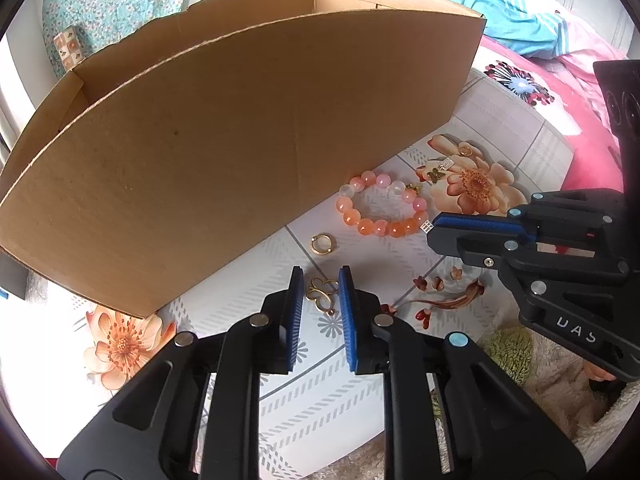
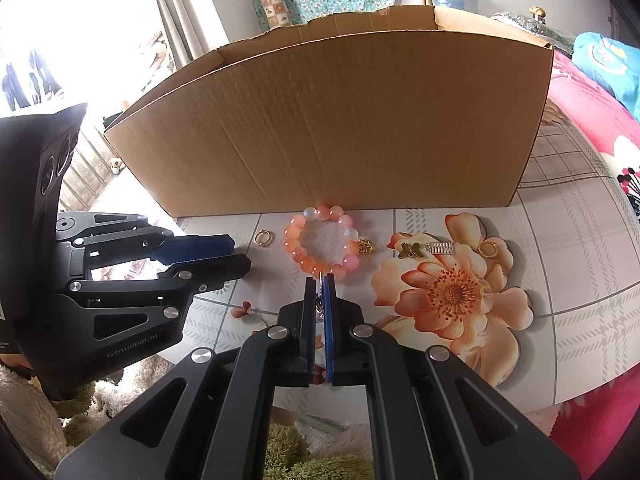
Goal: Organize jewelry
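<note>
Floral-printed sheeting covers the worktop [image 2: 580, 240], which carries an open cardboard box [image 2: 340, 120] along its far side and, in front of the box wall, a row of jewelry.

Left wrist view: the left gripper [image 1: 320, 292] points down at the sheeting with its blue pads apart; a gold butterfly-outline charm [image 1: 322, 294] lies on the surface between them, and the pads do not visibly press on it. At 12 o'clock from the charm lies a small gold ring [image 1: 321, 244]. At 1 o'clock lies the orange-and-pink bead bracelet [image 1: 380, 208].

Right wrist view: the right gripper [image 2: 320, 284] has its pads drawn together on a thin silvery chain piece [image 2: 320, 304], too small to identify further. Its tips stand just short of the bracelet's near beads. At 2 o'clock from the tips, on a printed peach flower, lie a bronze butterfly charm [image 2: 410, 250], a silver abacus-like charm [image 2: 440, 248] and a second gold ring [image 2: 489, 249], in that order outward. Green and cream pile fabric [image 2: 304, 456] shows below the worktop edge.
</note>
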Demonstrator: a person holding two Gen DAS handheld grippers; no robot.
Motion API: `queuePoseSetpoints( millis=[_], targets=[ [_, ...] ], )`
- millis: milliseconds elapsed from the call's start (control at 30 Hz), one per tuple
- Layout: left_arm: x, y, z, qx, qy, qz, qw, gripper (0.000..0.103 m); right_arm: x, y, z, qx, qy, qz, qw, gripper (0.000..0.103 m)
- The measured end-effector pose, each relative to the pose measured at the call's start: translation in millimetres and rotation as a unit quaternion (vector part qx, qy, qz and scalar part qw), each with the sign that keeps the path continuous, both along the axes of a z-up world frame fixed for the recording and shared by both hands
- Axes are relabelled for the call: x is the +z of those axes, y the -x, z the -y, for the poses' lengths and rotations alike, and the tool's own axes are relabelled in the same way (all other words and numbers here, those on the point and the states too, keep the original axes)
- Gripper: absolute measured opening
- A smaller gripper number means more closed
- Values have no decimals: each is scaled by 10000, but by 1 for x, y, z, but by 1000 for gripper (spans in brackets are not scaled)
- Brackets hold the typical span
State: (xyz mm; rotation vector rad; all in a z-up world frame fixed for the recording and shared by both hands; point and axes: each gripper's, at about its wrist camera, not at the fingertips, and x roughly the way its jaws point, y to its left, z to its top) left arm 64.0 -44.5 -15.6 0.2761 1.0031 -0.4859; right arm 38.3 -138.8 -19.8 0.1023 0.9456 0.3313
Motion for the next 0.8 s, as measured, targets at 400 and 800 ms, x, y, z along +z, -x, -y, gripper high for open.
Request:
queuePoseSetpoints(
  millis=[400, 800],
  targets=[
    [0, 1, -3, 3, 96, 58, 9999, 12, 1, 0, -1, -1, 13, 11, 10000, 4],
    [10, 8, -21, -40, 393, 202, 9990, 0, 2, -1, -2, -1, 16, 12, 10000, 4]
  ],
)
